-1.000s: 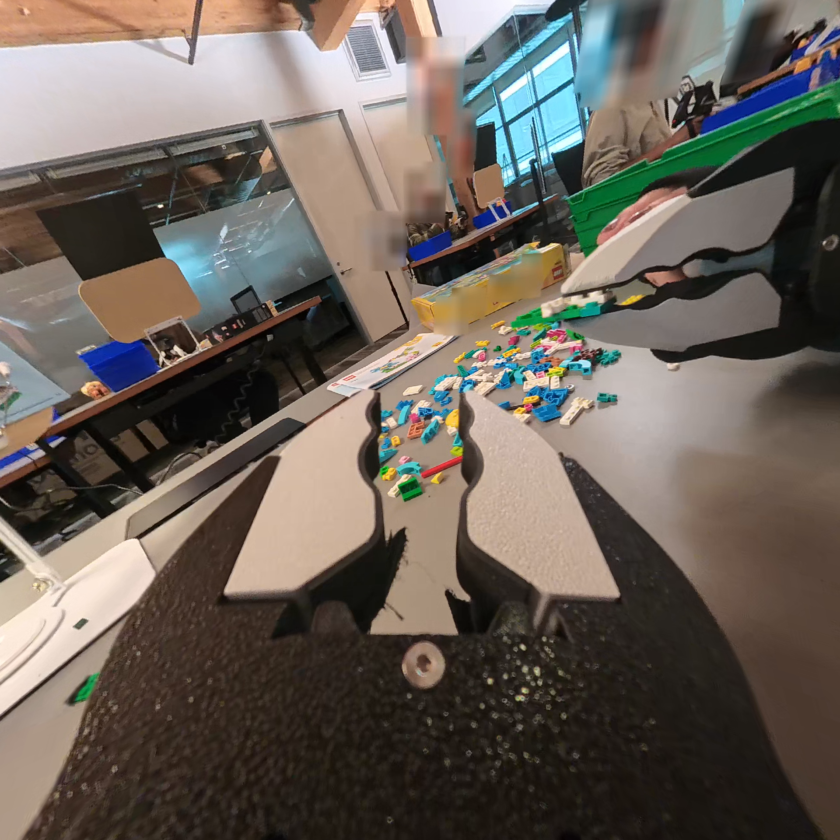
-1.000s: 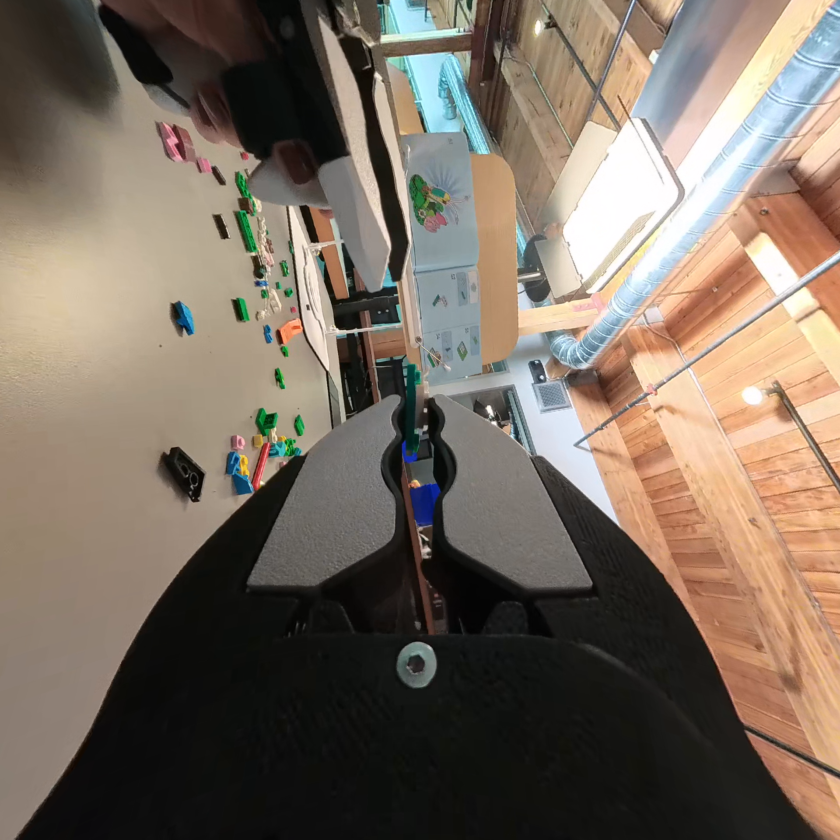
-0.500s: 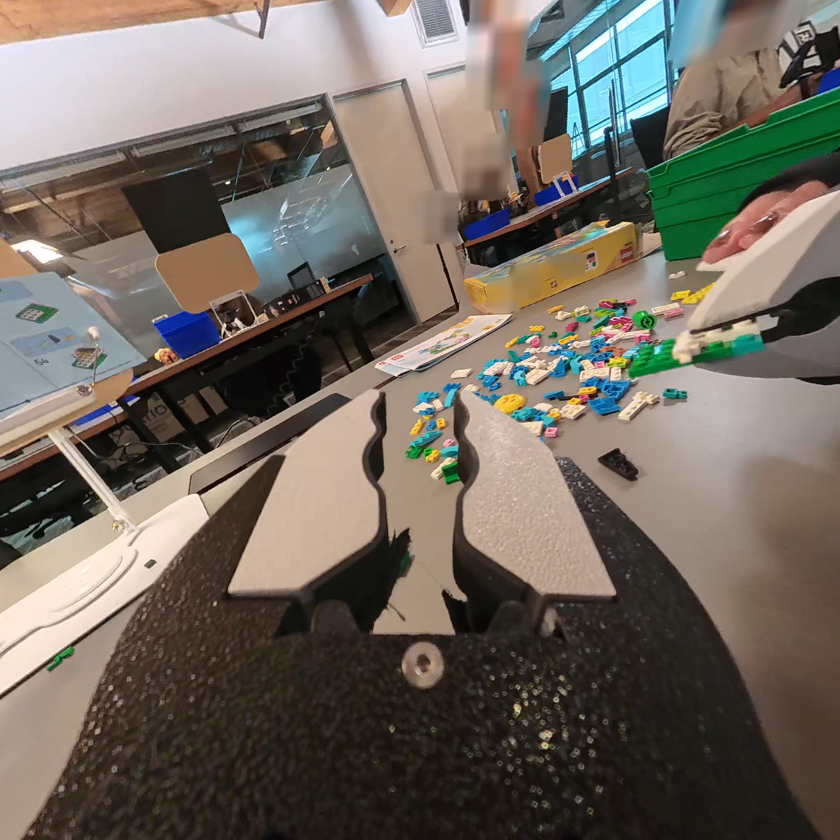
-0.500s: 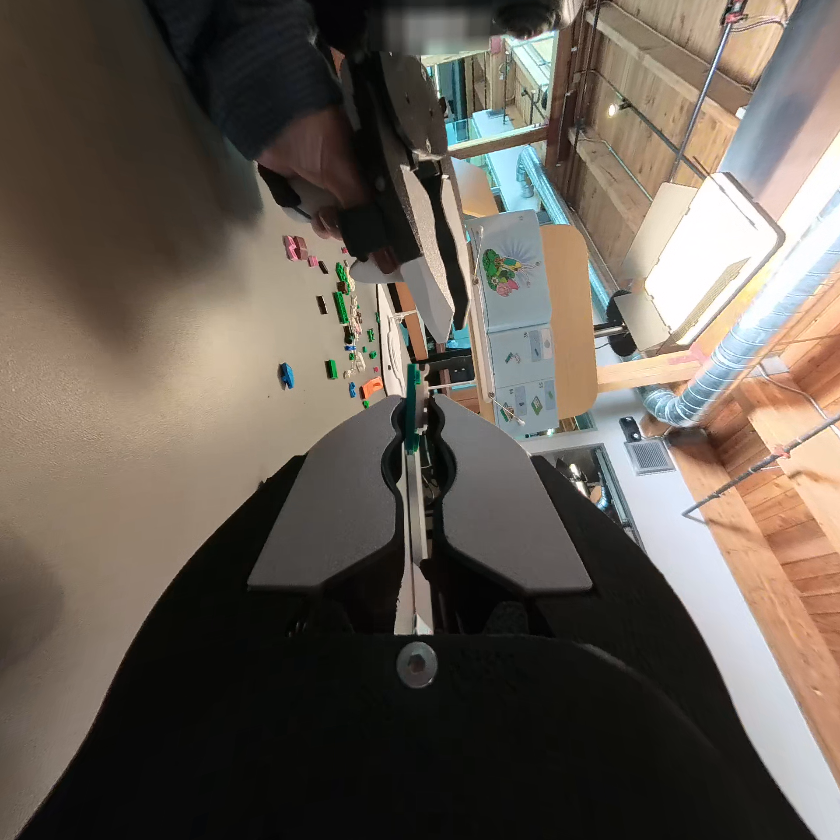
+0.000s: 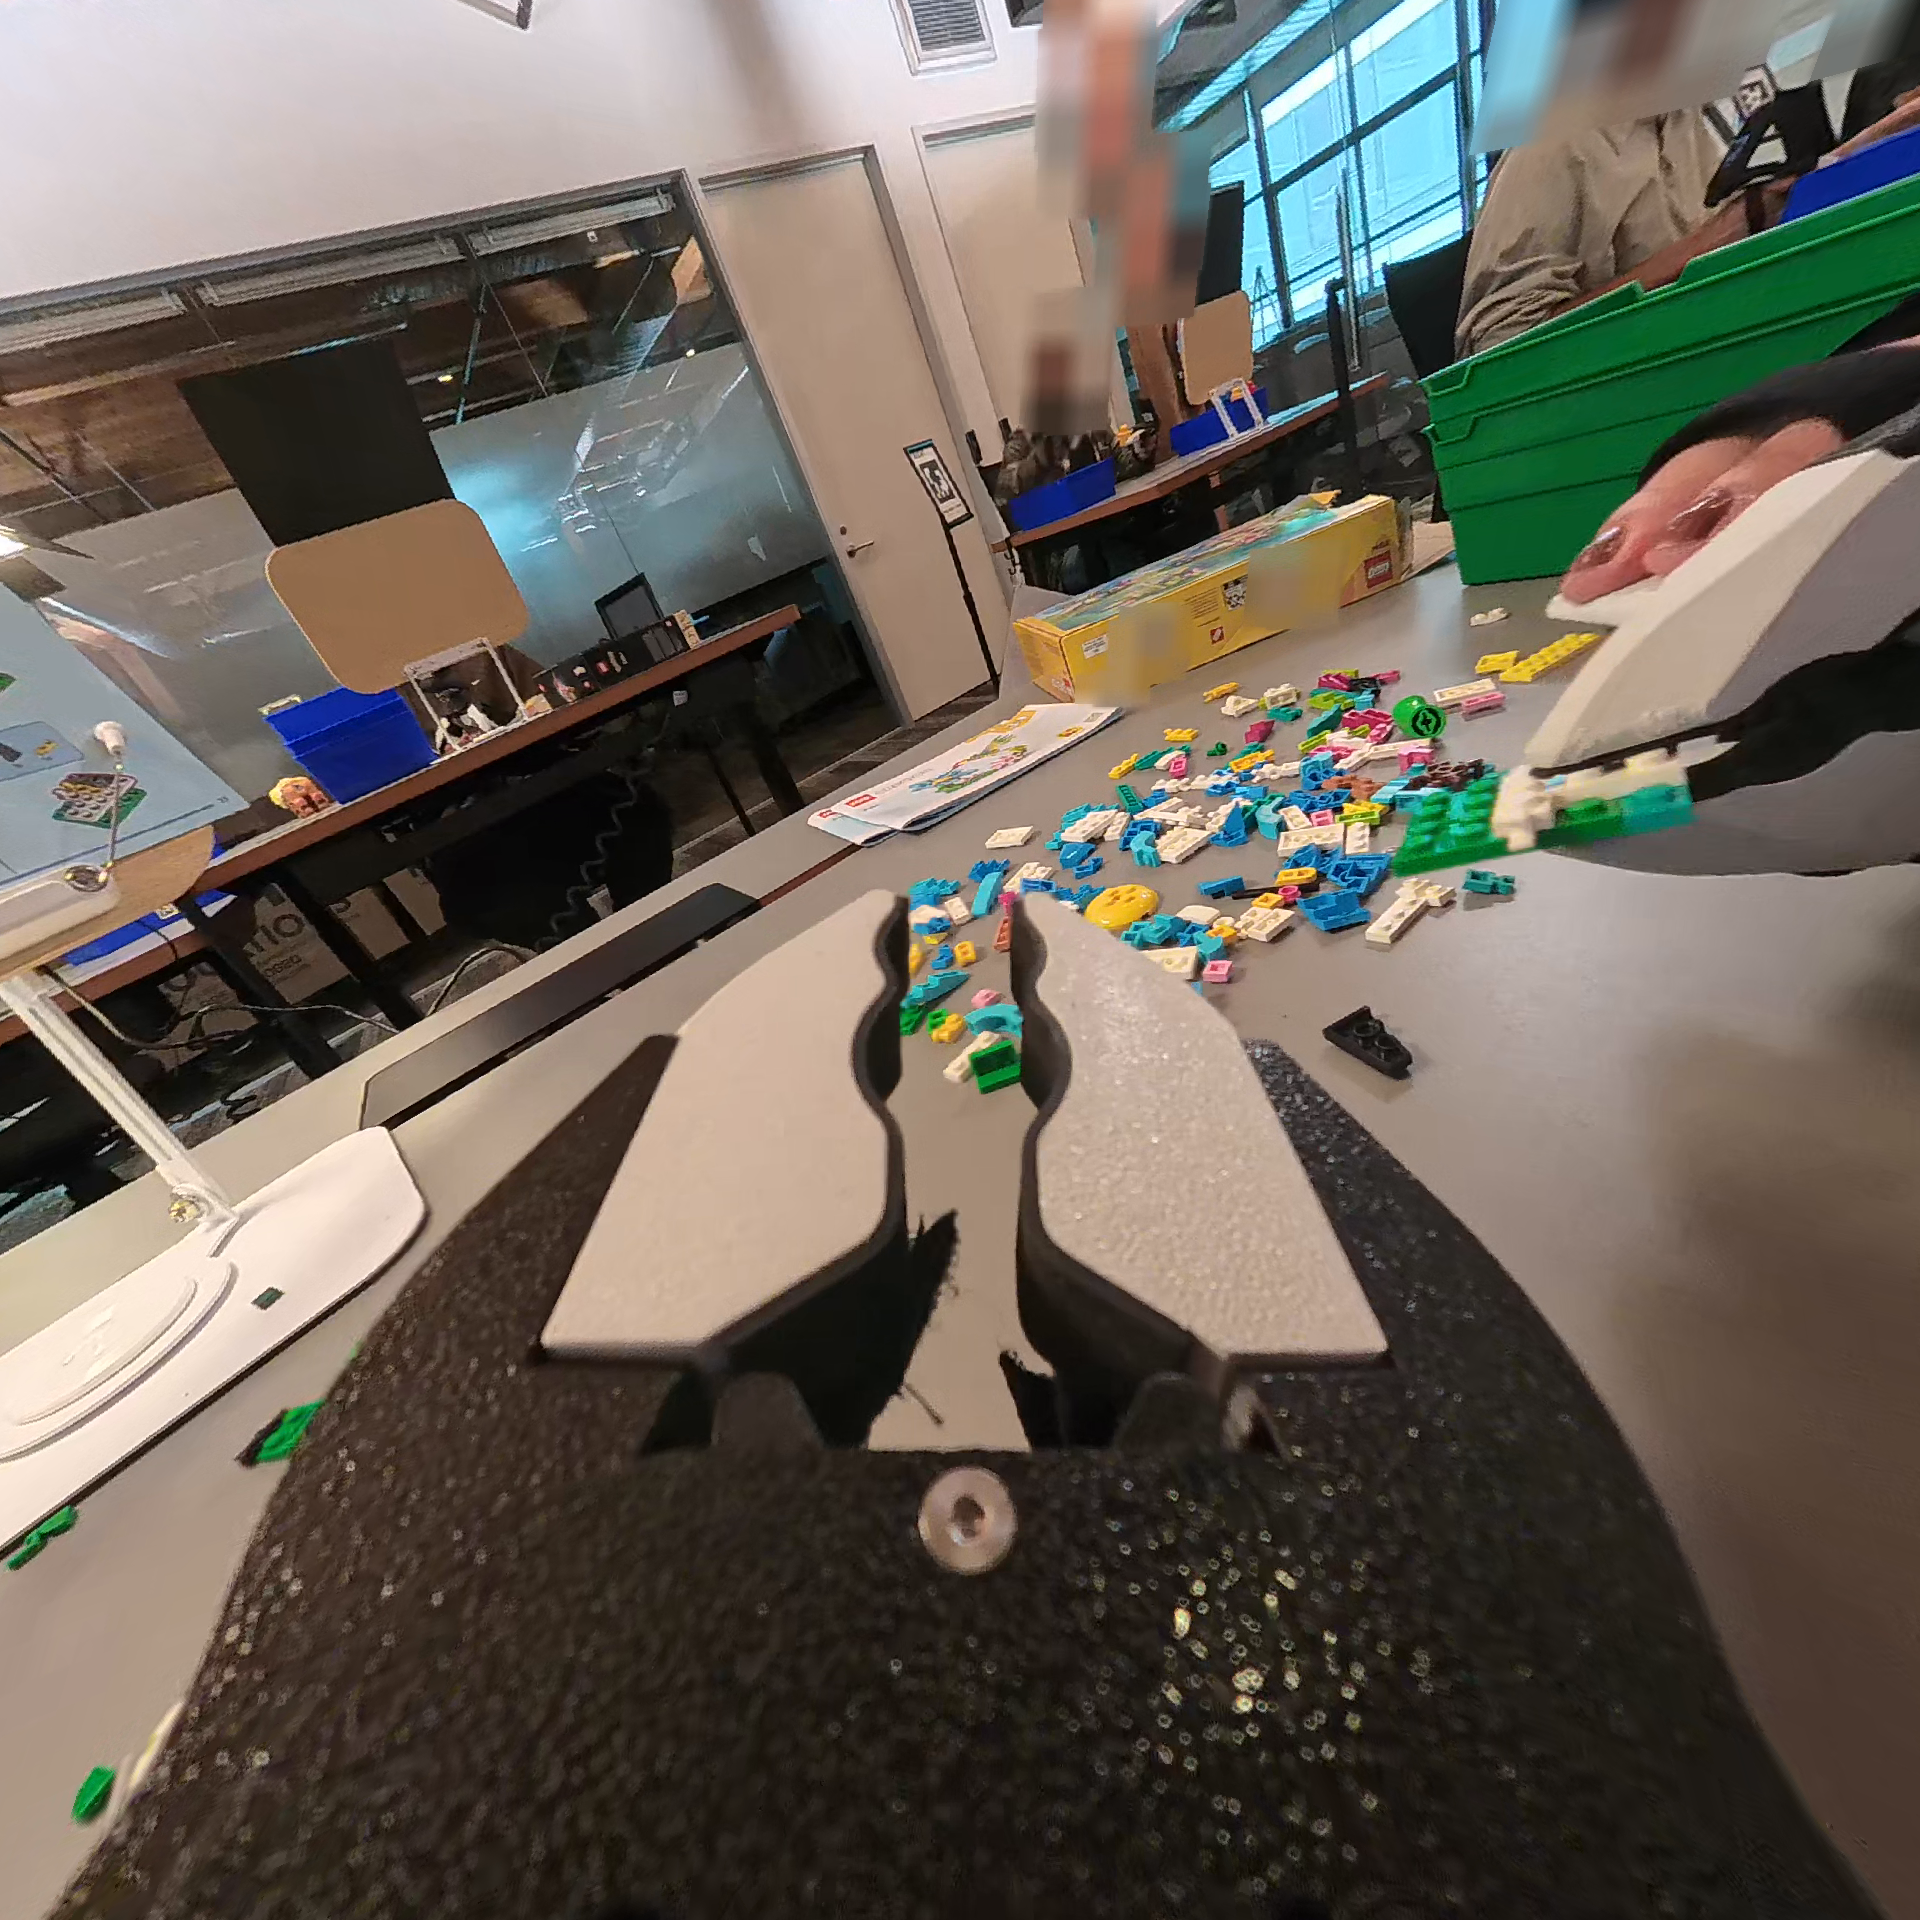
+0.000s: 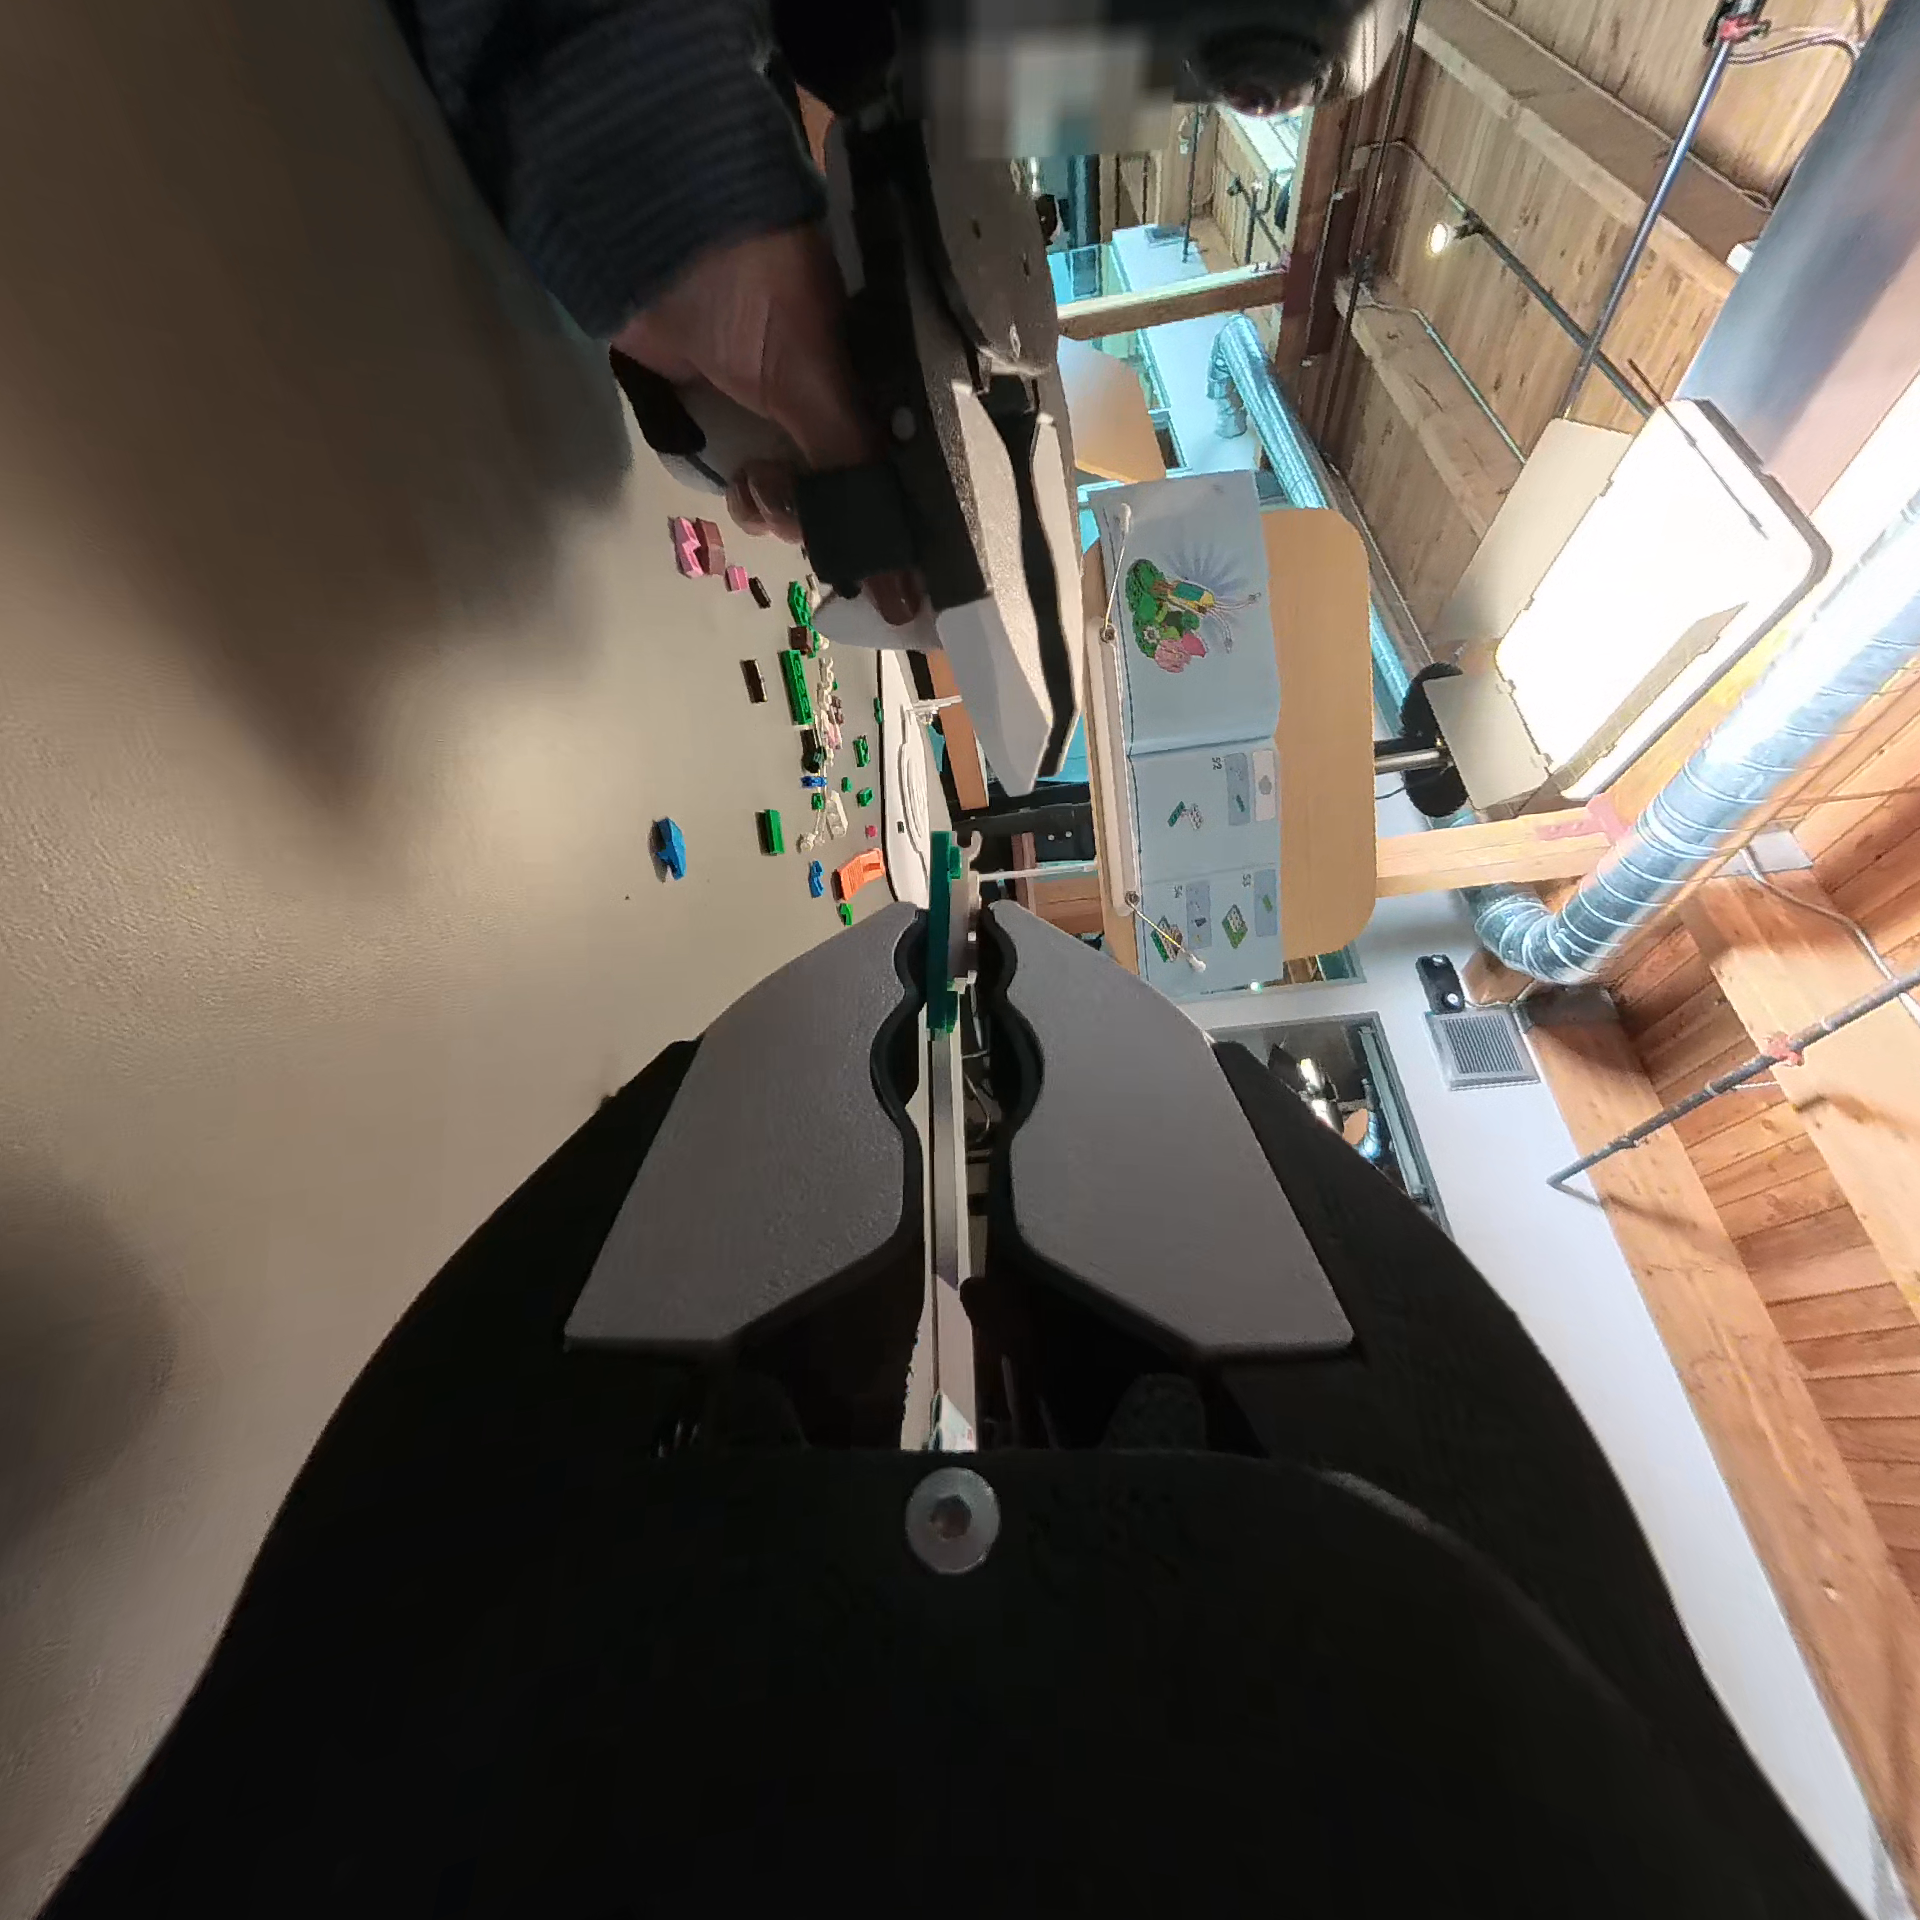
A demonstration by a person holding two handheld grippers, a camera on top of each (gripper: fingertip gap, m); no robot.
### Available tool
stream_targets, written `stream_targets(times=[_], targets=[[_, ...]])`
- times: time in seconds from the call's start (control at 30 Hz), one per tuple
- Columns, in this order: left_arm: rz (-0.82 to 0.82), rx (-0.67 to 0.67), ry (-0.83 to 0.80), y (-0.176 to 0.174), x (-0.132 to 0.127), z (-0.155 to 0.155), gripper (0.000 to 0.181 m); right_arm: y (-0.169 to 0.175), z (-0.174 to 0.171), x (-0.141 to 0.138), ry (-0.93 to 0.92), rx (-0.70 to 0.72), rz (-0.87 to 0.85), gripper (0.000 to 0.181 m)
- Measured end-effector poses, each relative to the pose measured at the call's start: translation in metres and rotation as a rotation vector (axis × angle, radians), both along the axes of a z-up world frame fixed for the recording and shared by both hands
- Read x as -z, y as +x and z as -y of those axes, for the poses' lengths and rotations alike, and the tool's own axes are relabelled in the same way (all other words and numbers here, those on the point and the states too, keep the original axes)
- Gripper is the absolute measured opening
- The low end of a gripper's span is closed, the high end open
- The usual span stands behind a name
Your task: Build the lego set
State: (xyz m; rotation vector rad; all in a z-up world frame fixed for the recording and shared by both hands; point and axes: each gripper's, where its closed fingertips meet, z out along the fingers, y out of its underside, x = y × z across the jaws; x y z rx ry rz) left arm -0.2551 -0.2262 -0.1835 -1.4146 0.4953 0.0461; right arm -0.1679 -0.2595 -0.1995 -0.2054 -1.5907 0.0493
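Observation:
My right gripper is shut on a flat green, teal and white lego build, seen edge-on between its fingers. In the left wrist view the right gripper holds that build level, just above the grey table at the right. My left gripper is open by a narrow gap and empty, low over the table and pointing at a pile of loose coloured bricks. A small green brick lies just beyond its fingertips. The left gripper also shows in the right wrist view, held in a hand.
A black wedge piece lies alone right of my left fingers. A yellow box, a booklet and stacked green bins sit at the far side. A white stand base holds an open instruction book. More bricks lie near it. The left gripper's tips are roughly 10 cm from the right gripper's.
The two grippers have drawn apart: my right gripper with the build now sits farther right and lower in the left view. The left gripper has pulled back from the pile. Both grips are unchanged.

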Motion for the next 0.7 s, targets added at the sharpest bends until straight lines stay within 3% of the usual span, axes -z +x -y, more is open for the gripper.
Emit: stream_targets(times=[0.6, 0.7], targets=[[-0.004, 0.027, -0.029, 0.0042, 0.0046, -0.0008, 0.015, -0.0021, 0.0002, 0.0005, -0.007, 0.004, 0.001, 0.006], [-0.016, 0.018, 0.009, 0.0032, -0.0009, 0.0022, 0.008, -0.0024, 0.0002, 0.0006, -0.006, 0.005, 0.001, 0.006]])
